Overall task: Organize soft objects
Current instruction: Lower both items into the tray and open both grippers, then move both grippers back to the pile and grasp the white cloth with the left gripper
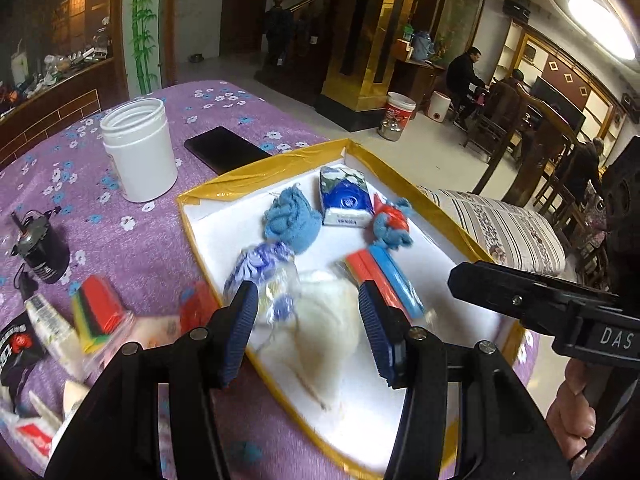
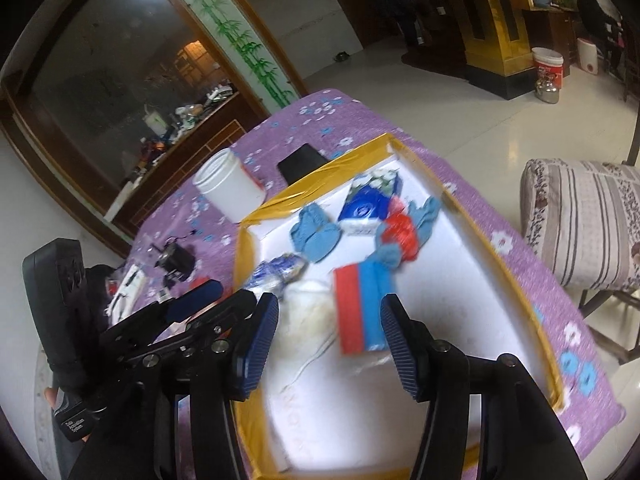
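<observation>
Both grippers hang above a shallow white tray (image 1: 404, 168) with a yellow taped rim, which sits on a purple flowered tablecloth (image 1: 132, 236). The left gripper (image 1: 308, 312) has its jaws parted about halfway with nothing held; between and just below its blue fingertips lies a white fluffy bundle (image 1: 324, 312), and touching that bundle on the left-finger side is a clear bag with a blue-and-white pattern (image 1: 260, 268). Just beyond its right finger lies a red and blue pack (image 1: 384, 280), and farther ahead are a blue knotted cloth (image 1: 294, 220), a blue tissue pack (image 1: 346, 198) and a red and blue cloth bundle (image 1: 392, 224), all inside the tray. The right gripper (image 2: 328, 336) also stands about half open and empty, close beside the left one over the near part of the tray; the red and blue pack shows between its fingertips, with the white bundle towards its left finger. Off the tray, to the left of the left gripper, lie a stack of coloured sponges (image 1: 100, 316) and a few packets, blurred. Farther ahead on the left stand a white jar (image 1: 138, 152) and a black phone (image 1: 226, 148)
</observation>
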`<action>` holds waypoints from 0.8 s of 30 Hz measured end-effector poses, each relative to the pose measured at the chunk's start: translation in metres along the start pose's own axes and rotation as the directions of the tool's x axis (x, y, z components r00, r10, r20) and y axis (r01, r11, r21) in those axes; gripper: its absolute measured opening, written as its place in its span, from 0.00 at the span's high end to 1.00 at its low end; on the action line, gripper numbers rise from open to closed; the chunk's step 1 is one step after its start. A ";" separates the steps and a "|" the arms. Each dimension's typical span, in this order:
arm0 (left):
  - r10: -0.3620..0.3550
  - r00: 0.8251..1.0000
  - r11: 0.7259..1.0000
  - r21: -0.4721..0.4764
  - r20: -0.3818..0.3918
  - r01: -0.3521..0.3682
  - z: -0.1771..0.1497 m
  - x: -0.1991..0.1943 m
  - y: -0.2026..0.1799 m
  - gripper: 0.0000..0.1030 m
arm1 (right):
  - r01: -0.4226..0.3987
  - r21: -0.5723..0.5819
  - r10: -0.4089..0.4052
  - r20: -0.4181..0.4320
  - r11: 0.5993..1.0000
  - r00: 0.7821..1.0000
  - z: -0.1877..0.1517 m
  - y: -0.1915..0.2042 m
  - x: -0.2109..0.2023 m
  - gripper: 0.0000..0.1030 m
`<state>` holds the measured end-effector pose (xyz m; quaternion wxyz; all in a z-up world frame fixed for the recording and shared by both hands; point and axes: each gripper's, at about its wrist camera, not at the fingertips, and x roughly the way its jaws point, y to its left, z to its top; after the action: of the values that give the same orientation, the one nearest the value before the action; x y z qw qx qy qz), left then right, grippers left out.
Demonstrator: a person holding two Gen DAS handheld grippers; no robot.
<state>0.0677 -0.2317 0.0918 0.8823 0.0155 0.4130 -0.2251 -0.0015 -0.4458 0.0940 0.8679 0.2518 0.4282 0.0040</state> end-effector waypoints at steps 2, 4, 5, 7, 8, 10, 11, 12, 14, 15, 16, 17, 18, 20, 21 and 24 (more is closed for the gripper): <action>0.002 1.000 1.000 0.003 0.004 -0.002 -0.006 -0.009 0.001 0.51 | -0.016 0.000 0.016 -0.001 1.000 1.000 -0.009 0.004 -0.004 0.45; -0.005 1.000 1.000 0.004 0.007 0.005 -0.017 -0.020 0.006 0.51 | -0.037 -0.004 0.037 -0.008 0.999 0.999 -0.020 0.009 -0.007 0.45; -0.004 1.000 1.000 0.004 0.009 0.004 -0.022 -0.025 0.008 0.51 | -0.045 -0.008 0.045 -0.012 0.999 0.999 -0.025 0.012 -0.008 0.45; -0.002 1.000 1.000 -0.001 0.019 0.002 -0.037 -0.040 0.016 0.51 | -0.063 -0.029 0.062 -0.025 0.998 0.998 -0.035 0.021 -0.009 0.45; -0.002 1.000 1.000 -0.006 0.026 0.002 -0.044 -0.047 0.020 0.51 | -0.071 -0.041 0.070 -0.029 0.997 0.997 -0.041 0.026 -0.010 0.45; 0.008 0.999 1.000 -0.023 0.045 -0.007 -0.061 -0.065 0.033 0.51 | -0.083 -0.072 0.080 -0.040 0.994 0.996 -0.053 0.039 -0.009 0.45; 0.019 0.998 0.999 -0.030 0.062 -0.018 -0.070 -0.076 0.041 0.51 | -0.093 -0.095 0.089 -0.050 0.991 0.995 -0.059 0.047 -0.008 0.45; 0.032 0.997 0.999 -0.034 0.071 -0.030 -0.077 -0.083 0.046 0.50 | -0.104 -0.116 0.098 -0.058 0.988 0.994 -0.064 0.054 -0.007 0.45; 0.094 0.991 0.995 -0.049 0.092 -0.089 -0.094 -0.099 0.064 0.45 | -0.119 -0.168 0.105 -0.087 0.979 0.991 -0.075 0.071 0.000 0.45; 0.135 0.986 0.990 -0.058 0.099 -0.129 -0.101 -0.105 0.073 0.45 | -0.122 -0.188 0.105 -0.099 0.974 0.989 -0.079 0.077 0.004 0.45; 0.163 0.981 0.985 -0.065 0.100 -0.157 -0.105 -0.110 0.080 0.45 | -0.127 -0.206 0.105 -0.114 0.970 0.988 -0.083 0.084 0.009 0.45; 0.185 0.978 0.981 -0.077 0.099 -0.178 -0.109 -0.113 0.088 0.45 | -0.130 -0.219 0.103 -0.130 0.967 0.986 -0.087 0.090 0.014 0.45; 0.193 0.976 0.978 -0.092 0.098 -0.185 -0.114 -0.117 0.097 0.45 | -0.134 -0.227 0.104 -0.142 0.965 0.984 -0.090 0.094 0.018 0.45; 0.195 0.977 0.976 -0.111 0.087 -0.185 -0.119 -0.117 0.108 0.42 | -0.144 -0.229 0.107 -0.166 0.963 0.980 -0.095 0.101 0.027 0.45; 0.199 0.977 0.975 -0.117 0.077 -0.189 -0.121 -0.115 0.113 0.40 | -0.148 -0.227 0.110 -0.175 0.963 0.979 -0.097 0.103 0.031 0.45; 0.210 0.977 0.972 -0.120 0.038 -0.204 -0.123 -0.100 0.119 0.39 | -0.155 -0.228 0.112 -0.191 0.961 0.975 -0.101 0.109 0.038 0.45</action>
<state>-0.0274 -0.0602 0.0655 0.9105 0.0015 0.3991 -0.1080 -0.0299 -0.2979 0.0626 0.8483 0.1715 0.4818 0.1371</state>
